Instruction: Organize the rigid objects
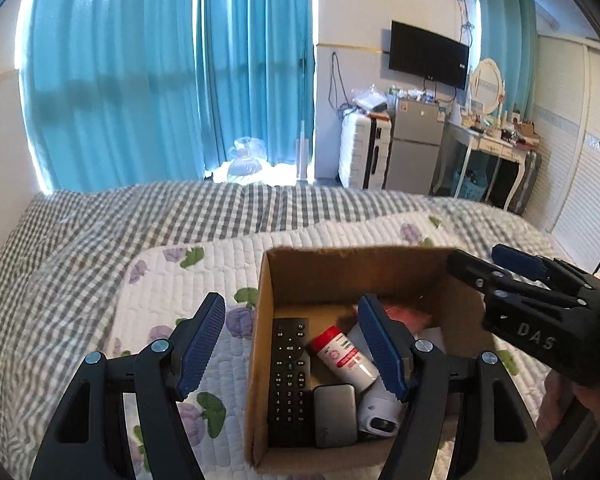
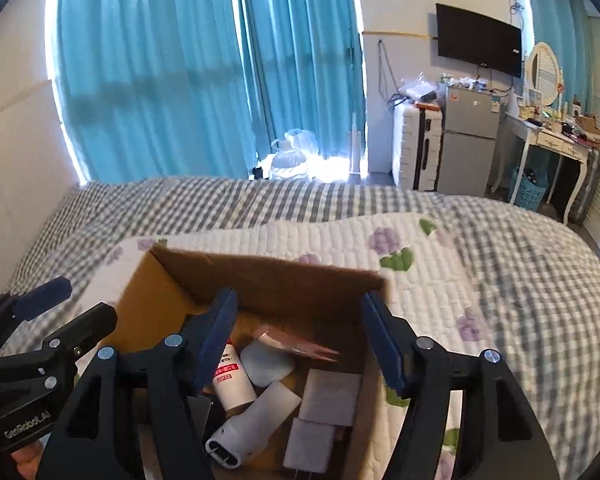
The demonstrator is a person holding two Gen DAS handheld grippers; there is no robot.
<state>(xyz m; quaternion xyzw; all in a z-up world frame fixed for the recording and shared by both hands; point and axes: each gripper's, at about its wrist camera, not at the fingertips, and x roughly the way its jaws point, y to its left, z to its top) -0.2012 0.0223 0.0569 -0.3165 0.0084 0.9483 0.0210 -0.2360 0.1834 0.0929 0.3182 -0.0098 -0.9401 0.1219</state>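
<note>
An open cardboard box [image 1: 260, 304] [image 2: 148, 300] sits on the bed. In the left wrist view it holds a black remote [image 1: 289, 380], a red-and-white bottle [image 1: 346, 356], a grey flat case [image 1: 335, 414] and a white device [image 1: 380, 416]. The right wrist view shows the bottle [image 2: 232, 380], the white device [image 2: 256, 420], a pale blue pouch [image 2: 266, 364] and white flat boxes [image 2: 330, 398]. My left gripper [image 1: 292, 352] is open and empty, over the box's left wall. My right gripper [image 2: 300, 340] is open and empty above the box; it also shows in the left wrist view [image 1: 496, 264].
The bed has a grey checked sheet [image 1: 100, 232] and a white floral quilt [image 2: 440, 280]. Beyond the bed are blue curtains [image 1: 160, 80], a white suitcase [image 1: 356, 152], a small fridge [image 1: 414, 152], a wall TV [image 1: 428, 54] and a dressing table [image 1: 492, 140].
</note>
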